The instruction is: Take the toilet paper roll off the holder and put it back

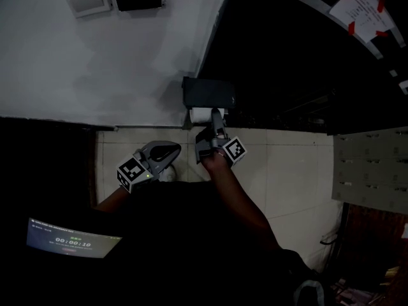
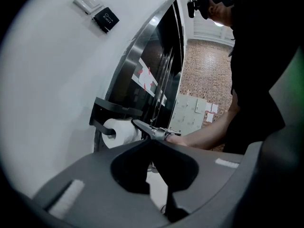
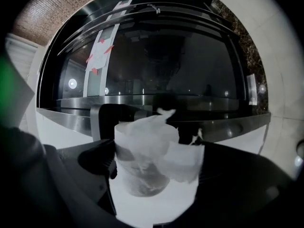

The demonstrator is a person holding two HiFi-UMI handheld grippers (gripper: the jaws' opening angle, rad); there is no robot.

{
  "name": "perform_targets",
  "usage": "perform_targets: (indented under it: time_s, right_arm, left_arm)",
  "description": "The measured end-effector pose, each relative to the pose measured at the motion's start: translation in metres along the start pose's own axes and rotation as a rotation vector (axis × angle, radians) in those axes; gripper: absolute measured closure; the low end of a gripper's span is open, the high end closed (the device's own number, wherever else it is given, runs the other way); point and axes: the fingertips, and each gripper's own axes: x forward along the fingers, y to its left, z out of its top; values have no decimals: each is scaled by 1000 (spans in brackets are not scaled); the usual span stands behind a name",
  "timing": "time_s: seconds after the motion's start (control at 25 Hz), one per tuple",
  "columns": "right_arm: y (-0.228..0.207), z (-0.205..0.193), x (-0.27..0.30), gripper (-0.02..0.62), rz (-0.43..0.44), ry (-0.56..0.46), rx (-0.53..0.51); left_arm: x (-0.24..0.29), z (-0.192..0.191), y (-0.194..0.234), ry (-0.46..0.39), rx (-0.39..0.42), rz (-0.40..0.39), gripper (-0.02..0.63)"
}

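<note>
Right gripper [image 1: 215, 118] nearer, jaws clamped on toilet paper roll [image 3: 142, 148], roll lay on far-wall holder [image 1: 208, 93]. Left gripper [image 2: 151, 146] closed, empty, held back.

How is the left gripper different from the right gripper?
The right gripper has its jaws around the toilet paper roll on the holder; the left gripper holds nothing. The left gripper's jaws are together; the right gripper's are held apart by the roll. The right gripper reaches the wall; the left gripper hangs back. Both are grey with a marker cube.
</note>
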Motion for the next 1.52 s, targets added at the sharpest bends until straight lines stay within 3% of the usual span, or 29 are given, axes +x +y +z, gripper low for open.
perform_targets:
  time_s: [0.32,0.6,0.76,0.96,1.04,1.16,1.32,1.36,1.4,1.52]
  right_arm:
    - [9,-18,-36,75,15,85,-33]
    - [31,-19,-54,77,89,193,-280]
    - [49,-22,-58,78,115,260,-519]
    - [67,-31,-61,78,111,369,-1099]
    - [76,-36,-61,78,136,397,-1280]
    - [86,-41,-60,78,179,413,-1401]
    - [98,-47,-63,84,232,413,-1449]
    - [105,-50,-65,98,251,413,-1454]
    - [112,-53,-67,153,266,415,-1458]
    - [124,-60,-77,442,314,441,-1441]
  left_arm:
    - [8,5,-5,-6,5,-18,614]
    - [10,6,-4,-6,11,-23,614]
    - [11,7,-5,-10,16,-29,614]
    - [11,8,-5,-11,19,-31,614]
    - [11,8,-4,-12,21,-31,614]
    - [11,9,-4,-15,22,-31,614]
    - [11,10,-3,-26,23,-34,614]
    - [11,11,-3,-29,26,-34,614]
    - [11,12,-3,-32,28,-34,614]
    - [11,16,-3,-39,34,-32,614]
